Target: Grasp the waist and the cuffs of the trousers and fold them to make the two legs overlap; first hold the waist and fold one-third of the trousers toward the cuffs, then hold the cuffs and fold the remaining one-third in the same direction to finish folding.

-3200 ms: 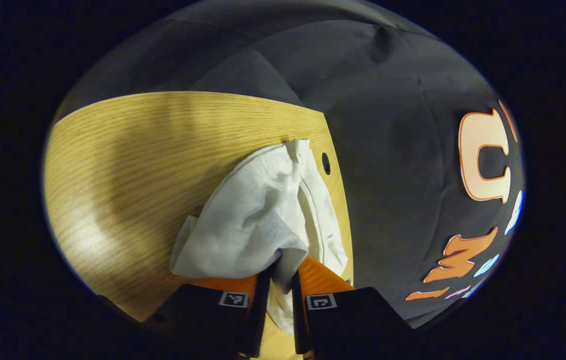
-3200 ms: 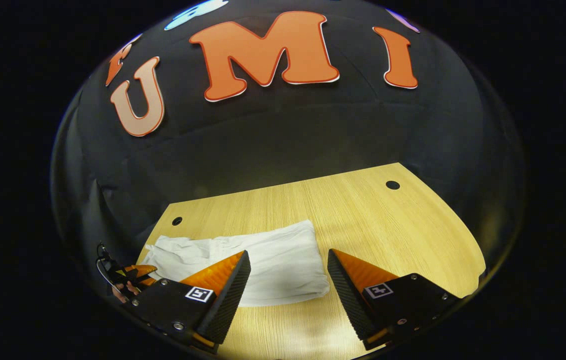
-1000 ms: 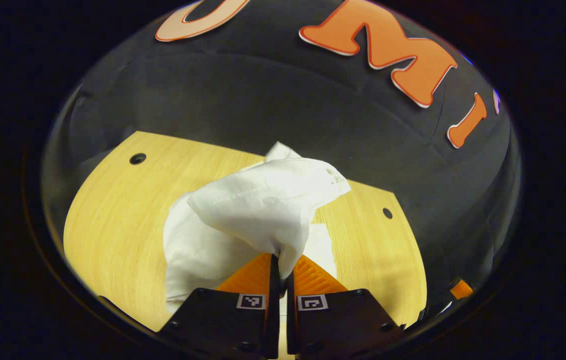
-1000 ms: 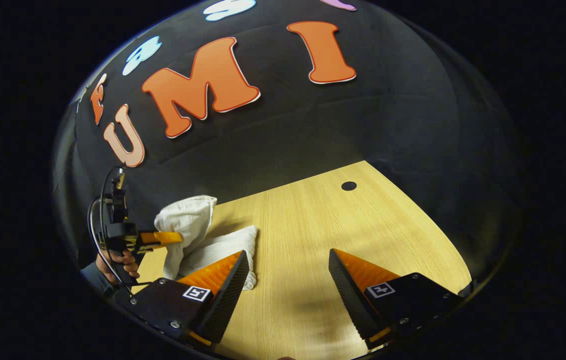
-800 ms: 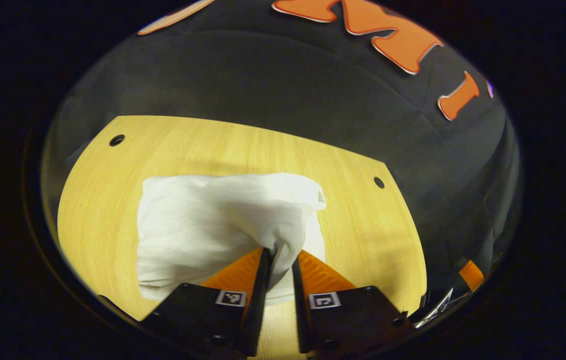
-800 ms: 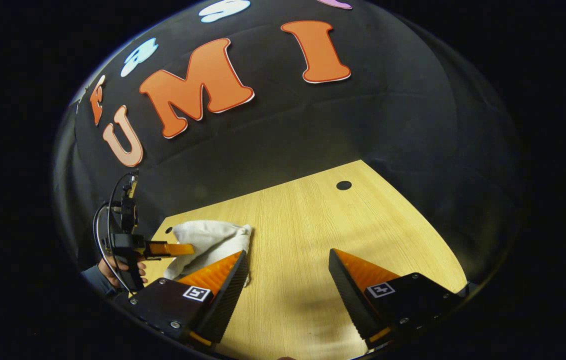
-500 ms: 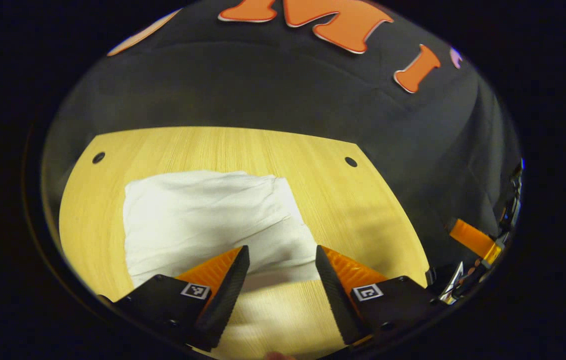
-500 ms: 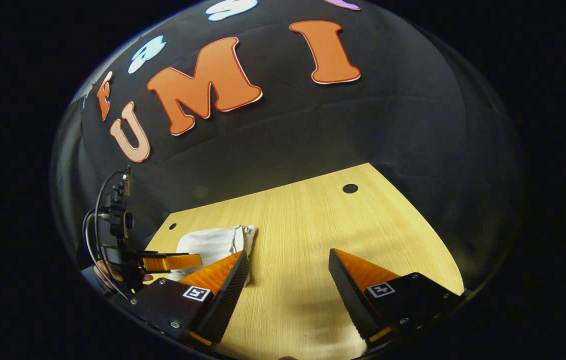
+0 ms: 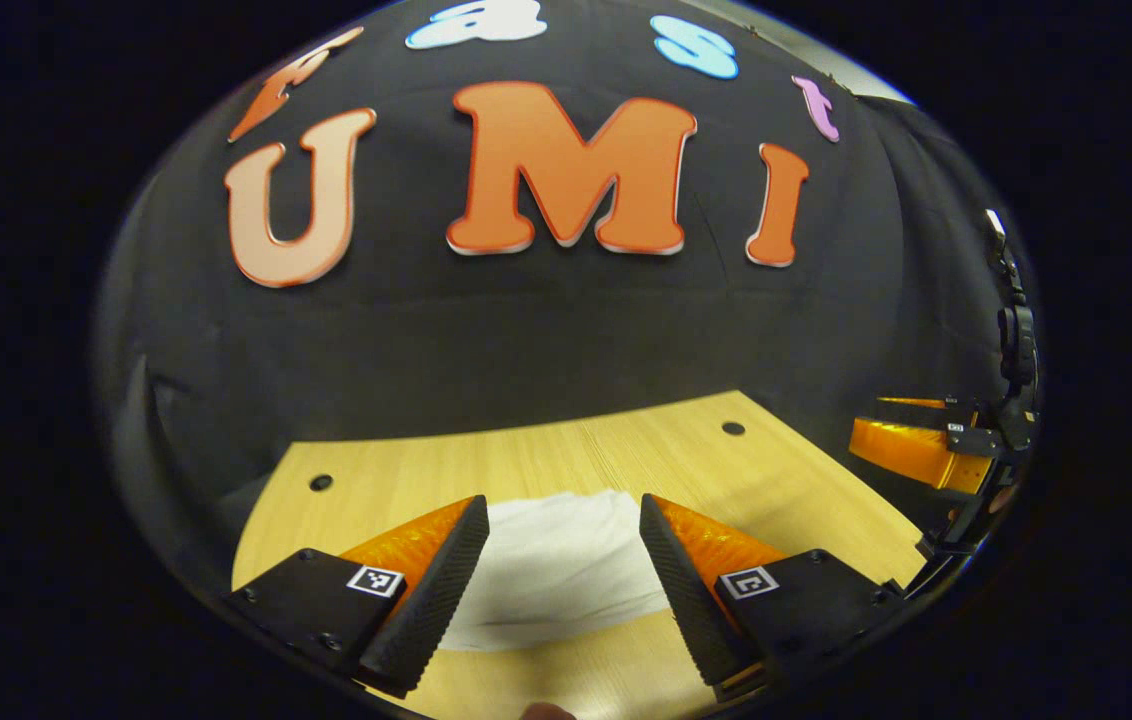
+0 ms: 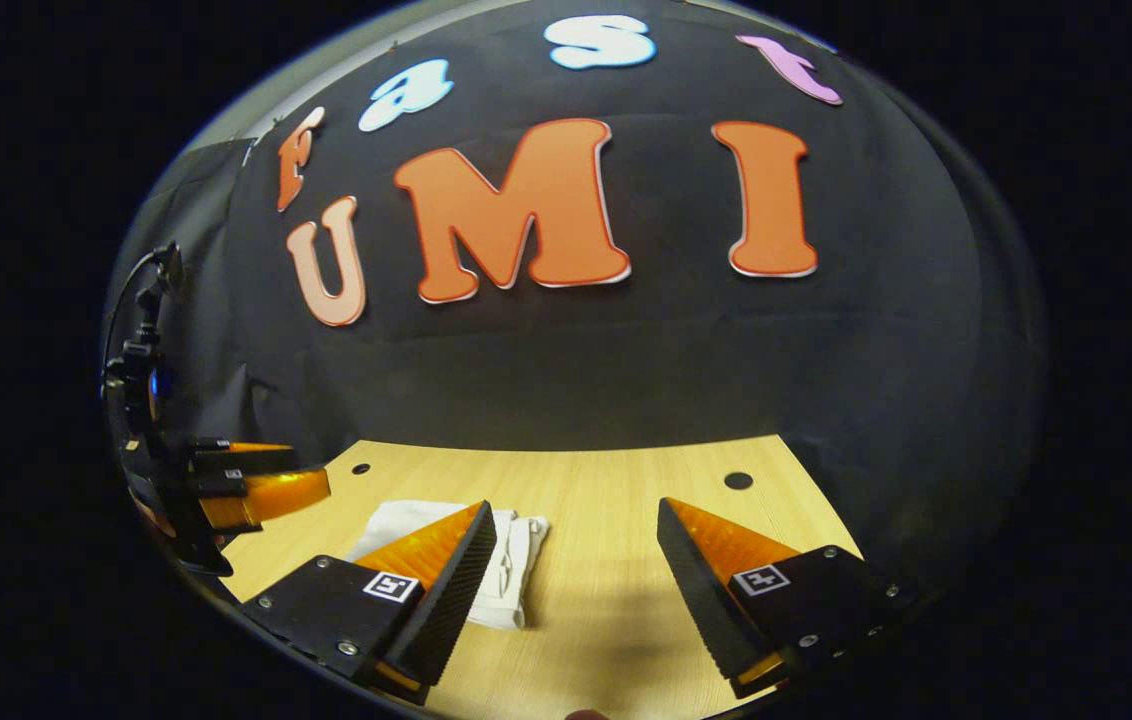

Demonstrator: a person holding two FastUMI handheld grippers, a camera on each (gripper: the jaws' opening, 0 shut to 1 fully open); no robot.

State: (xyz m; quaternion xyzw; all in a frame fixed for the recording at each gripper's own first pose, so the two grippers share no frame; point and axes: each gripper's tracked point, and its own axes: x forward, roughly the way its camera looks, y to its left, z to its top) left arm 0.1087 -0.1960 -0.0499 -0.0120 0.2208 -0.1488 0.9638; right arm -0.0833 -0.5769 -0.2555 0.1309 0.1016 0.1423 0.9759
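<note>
The white trousers (image 9: 556, 565) lie folded in a compact flat bundle on the wooden table (image 9: 626, 460). In the left gripper view my left gripper (image 9: 563, 560) is open and lifted back from them, the bundle showing between its fingers. In the right gripper view the trousers (image 10: 516, 555) lie at lower left, partly behind one finger. My right gripper (image 10: 576, 575) is open above bare table, holding nothing. The left gripper (image 10: 271, 480) appears at the far left of the right gripper view. The right gripper (image 9: 911, 440) appears at the far right of the left gripper view.
The table has small round holes near its back corners (image 9: 732, 428) (image 9: 321, 482) (image 10: 738, 480). The black cloth wall (image 10: 566, 370) rises right behind the table's far edge. Bare wood lies to the right of the bundle.
My left gripper carried the cuff end over the bundle, laid it down, let go and opened, then drew back and tilted up. The right gripper stayed open and also tilted up.
</note>
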